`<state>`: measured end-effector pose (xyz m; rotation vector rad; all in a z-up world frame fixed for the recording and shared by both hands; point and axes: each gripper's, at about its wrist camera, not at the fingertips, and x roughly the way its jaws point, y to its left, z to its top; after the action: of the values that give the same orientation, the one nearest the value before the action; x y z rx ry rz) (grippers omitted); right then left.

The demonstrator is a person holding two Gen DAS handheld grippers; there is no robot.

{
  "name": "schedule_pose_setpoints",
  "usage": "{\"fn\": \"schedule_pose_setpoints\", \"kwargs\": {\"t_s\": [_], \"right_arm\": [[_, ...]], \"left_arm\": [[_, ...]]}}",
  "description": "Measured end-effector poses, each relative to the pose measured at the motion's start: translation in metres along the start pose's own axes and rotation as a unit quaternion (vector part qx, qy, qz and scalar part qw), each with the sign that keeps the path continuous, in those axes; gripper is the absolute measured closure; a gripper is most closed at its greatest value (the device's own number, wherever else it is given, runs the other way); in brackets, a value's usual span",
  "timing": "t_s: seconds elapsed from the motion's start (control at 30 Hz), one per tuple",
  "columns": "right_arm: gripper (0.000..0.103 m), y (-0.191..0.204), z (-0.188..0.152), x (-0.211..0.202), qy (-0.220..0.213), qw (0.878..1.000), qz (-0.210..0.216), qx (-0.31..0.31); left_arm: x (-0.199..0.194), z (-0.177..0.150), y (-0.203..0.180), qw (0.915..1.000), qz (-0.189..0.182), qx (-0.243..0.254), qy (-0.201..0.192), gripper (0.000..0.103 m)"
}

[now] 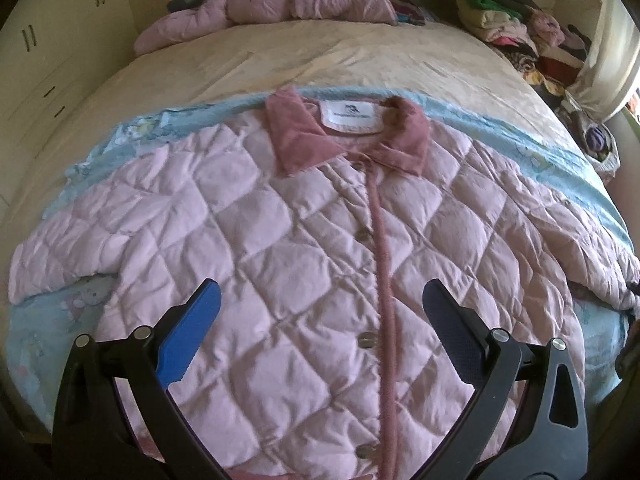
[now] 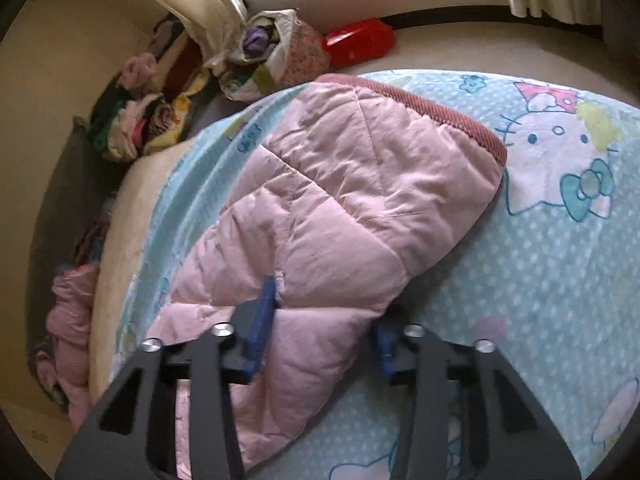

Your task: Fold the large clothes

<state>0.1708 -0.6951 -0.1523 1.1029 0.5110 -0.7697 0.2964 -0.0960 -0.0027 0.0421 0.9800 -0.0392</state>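
Nearest the right wrist camera, the right gripper (image 2: 320, 328) is clenching on the sleeve (image 2: 340, 200) of the pink quilted jacket (image 1: 320, 248), the padded fabric bunching between its blue pads (image 2: 262, 312). The left gripper (image 1: 320, 304) is hovering released over the jacket's buttoned front, nothing between its fingers. The jacket is lying flat and face up on the cartoon-print blue blanket (image 2: 560, 240), collar (image 1: 344, 132) pointing far, both sleeves spreading out to the sides. Judging by this, the first fold is just starting: the right sleeve is being taken up, and the next move is probably calling for carrying it left across the chest while the left gripper is steadying the body. Farther off, a floral bag (image 2: 280, 52) is holding bundled fabrics, a red box (image 2: 358, 42) is sitting closed, and loose clothes (image 1: 516, 20) are piling beside the bed.
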Motion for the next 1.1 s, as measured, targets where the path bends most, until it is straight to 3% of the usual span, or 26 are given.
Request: {"fn": "schedule_pose_setpoints", "kwargs": {"t_s": [0.1, 0.37, 0.67, 1.1], "right_arm": [[0.084, 0.019, 0.005, -0.015, -0.016, 0.999, 0.034, -0.035], [0.089, 0.127, -0.001, -0.081, -0.038, 0.976, 0.149, -0.156], [0.089, 0.242, -0.068, -0.149, -0.045, 0.925, 0.252, -0.28], [0.089, 0.328, -0.159, -0.184, 0.003, 0.876, 0.317, -0.364]], "left_arm": [[-0.006, 0.006, 0.014, 0.9999, 0.002, -0.009, -0.006, 0.008], [-0.018, 0.029, 0.06, 0.999, -0.001, -0.044, -0.013, 0.008], [-0.037, 0.037, 0.116, 0.9963, -0.005, -0.083, -0.024, 0.008], [-0.05, 0.04, 0.173, 0.9856, -0.032, -0.156, -0.055, 0.008]]}}
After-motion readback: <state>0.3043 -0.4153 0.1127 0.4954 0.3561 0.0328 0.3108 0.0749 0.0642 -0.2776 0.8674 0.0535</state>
